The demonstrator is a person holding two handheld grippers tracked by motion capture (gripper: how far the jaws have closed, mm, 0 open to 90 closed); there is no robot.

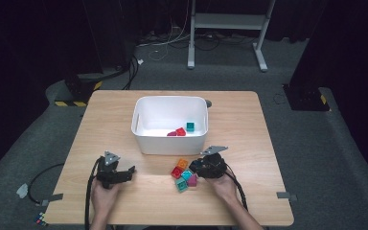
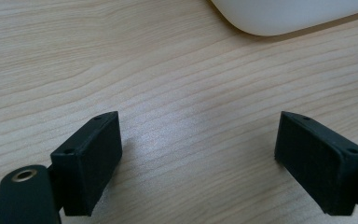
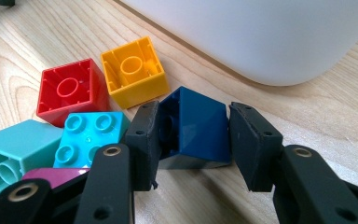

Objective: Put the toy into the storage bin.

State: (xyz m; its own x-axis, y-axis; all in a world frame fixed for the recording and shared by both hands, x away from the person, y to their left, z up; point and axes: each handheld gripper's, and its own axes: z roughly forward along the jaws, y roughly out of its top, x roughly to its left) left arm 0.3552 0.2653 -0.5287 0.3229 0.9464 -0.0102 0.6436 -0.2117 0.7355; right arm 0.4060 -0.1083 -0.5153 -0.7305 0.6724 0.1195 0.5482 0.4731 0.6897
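Resting on a wood-grain table [image 1: 249,120], grey carpet [image 1: 316,143] around.

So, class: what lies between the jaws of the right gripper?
A dark blue block sits between the jaws of the right gripper, as the right gripper view shows; the jaws appear closed against its sides.
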